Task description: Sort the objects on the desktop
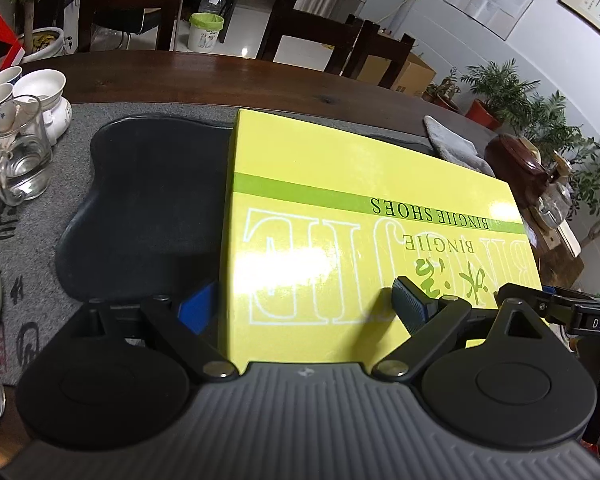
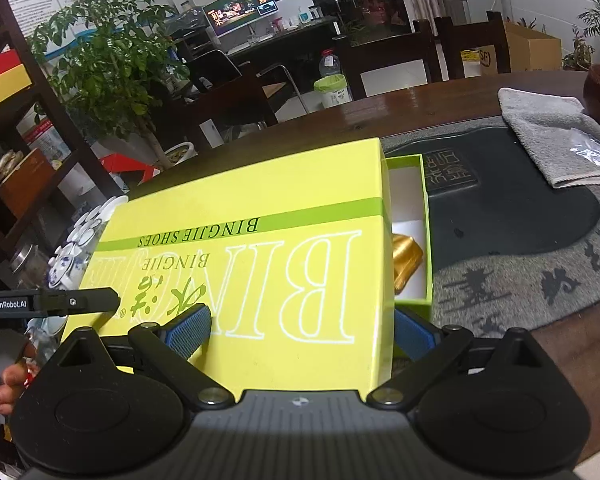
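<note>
Yellow-green lid (image 2: pixel 260 248), darker green stripe (image 2: pixel 240 220)

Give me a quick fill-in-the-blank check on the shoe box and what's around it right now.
1. The lid of the yellow-green shoe box reads BINGJIE ____.
2. In the uncovered strip of the box lies a ____-coloured object.
3. The folded towel on the dark tray is ____.
4. Both hand-held grippers, left and right, straddle the lid's ____ edge.

Missing words: SHOES; gold; grey; near
</note>
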The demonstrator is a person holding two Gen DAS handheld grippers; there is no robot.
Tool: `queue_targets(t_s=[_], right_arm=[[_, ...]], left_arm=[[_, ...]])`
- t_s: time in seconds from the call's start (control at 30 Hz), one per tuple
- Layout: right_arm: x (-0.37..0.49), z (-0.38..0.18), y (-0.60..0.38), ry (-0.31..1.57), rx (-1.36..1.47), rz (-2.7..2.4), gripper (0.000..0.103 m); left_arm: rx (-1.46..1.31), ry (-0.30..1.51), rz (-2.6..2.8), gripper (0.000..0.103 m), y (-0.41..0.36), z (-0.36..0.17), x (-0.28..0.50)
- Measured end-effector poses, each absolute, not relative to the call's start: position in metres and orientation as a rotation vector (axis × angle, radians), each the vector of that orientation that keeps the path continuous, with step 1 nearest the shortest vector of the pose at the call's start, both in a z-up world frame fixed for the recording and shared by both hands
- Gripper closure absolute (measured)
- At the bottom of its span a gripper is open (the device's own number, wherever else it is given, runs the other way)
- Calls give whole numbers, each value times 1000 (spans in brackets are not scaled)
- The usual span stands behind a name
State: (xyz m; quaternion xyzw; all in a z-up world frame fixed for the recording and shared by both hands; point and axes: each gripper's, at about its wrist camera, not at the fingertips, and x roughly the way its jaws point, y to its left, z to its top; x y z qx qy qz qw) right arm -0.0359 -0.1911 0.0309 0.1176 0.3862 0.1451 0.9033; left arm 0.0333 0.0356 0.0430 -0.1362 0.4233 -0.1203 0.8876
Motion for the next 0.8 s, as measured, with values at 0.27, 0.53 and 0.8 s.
queue_targets(t_s=[0.27,0.53,0.8], right_arm=[[-64,30,-191,810,271,290,5],[-84,19,-191,836,296,285,5],[-103,16,-189,860,317,278,5]], left_arm=[[-252,893,-248,11,33,44,8],[-237,921,-250,11,33,37,-9],[-231,937,-247,11,34,31,-18]])
